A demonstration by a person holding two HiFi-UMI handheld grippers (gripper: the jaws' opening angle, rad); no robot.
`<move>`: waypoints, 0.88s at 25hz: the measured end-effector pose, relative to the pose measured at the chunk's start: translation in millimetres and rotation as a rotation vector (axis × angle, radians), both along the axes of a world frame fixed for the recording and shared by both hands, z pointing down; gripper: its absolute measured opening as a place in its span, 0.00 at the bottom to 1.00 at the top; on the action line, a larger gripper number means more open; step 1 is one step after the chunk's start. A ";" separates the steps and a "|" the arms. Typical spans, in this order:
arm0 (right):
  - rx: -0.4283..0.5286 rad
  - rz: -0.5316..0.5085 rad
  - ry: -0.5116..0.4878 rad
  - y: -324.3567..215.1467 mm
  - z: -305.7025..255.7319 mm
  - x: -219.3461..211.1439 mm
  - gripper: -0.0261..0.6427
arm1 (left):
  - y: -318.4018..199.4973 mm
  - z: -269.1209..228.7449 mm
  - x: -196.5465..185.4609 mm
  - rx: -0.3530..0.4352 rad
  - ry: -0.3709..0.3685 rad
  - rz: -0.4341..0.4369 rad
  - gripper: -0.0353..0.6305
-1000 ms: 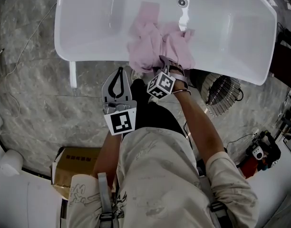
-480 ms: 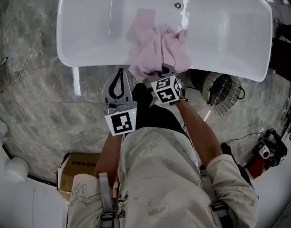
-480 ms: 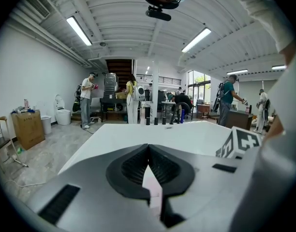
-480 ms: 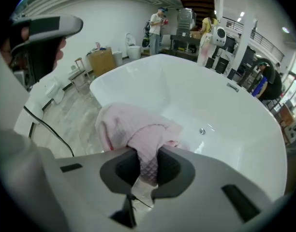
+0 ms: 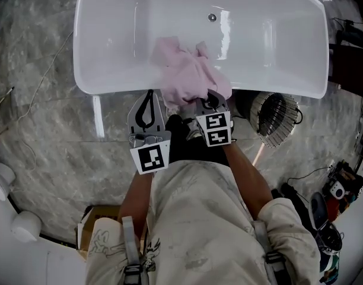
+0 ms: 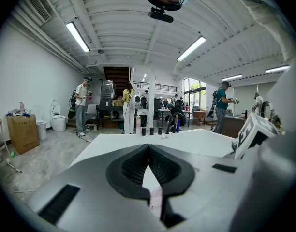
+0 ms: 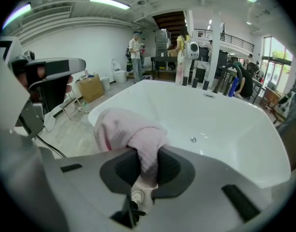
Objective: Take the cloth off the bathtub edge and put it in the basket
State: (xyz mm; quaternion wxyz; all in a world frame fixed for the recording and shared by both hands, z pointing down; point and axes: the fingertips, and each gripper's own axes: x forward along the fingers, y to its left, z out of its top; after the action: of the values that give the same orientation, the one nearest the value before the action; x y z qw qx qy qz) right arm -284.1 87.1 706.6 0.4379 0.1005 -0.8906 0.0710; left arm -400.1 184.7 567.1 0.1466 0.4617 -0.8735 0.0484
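Head view: a person stands at the near rim of a white bathtub (image 5: 270, 88) with 2 hand-held grippers raised just short of that rim. The left gripper (image 5: 149, 94) hangs just outside the tub's near rim, its jaws drawn together with nothing between them; the left gripper view shows the same tips (image 6: 148, 149) meeting over the tub's white edge. The right gripper (image 5: 204, 101), just beside it at the same rim, has just been closing its jaws, and they now pinch a fold of the pink cloth (image 5: 187, 76). The right gripper view shows the fabric (image 7: 128, 129) squeezed between the dark pads (image 7: 168, 168) and mounding up beyond them. The cloth sits bunched across the tub's near rim, its far part over the basin; whether it touches the rim cannot be told. A wire basket (image 5: 276, 114) stands on the marble floor (image 5: 45, 147) just outside the tub's near rim, toward the tub's right end, apart from the cloth. Beyond the tub's far side, several people stand around workbenches.
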 end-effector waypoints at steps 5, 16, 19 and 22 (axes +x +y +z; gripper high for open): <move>0.036 0.063 -0.117 -17.9 -60.4 -0.3 0.09 | -12.2 -34.3 6.6 0.035 -0.031 0.035 0.06; 0.091 0.163 -0.371 -82.1 -169.6 21.1 0.09 | -65.4 -108.5 28.3 0.112 -0.132 0.086 0.06; 0.118 0.193 -0.444 -95.4 -204.0 31.8 0.09 | -76.0 -132.5 39.0 0.132 -0.156 0.105 0.06; 0.159 0.216 -0.524 -106.5 -246.4 37.3 0.09 | -79.1 -160.0 42.2 0.167 -0.170 0.110 0.06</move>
State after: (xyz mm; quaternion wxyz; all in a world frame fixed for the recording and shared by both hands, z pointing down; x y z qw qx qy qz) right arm -246.8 -19.4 460.2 0.1736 0.2069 -0.9602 0.0710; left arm -357.9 105.6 407.0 0.0302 0.5137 -0.8571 0.0226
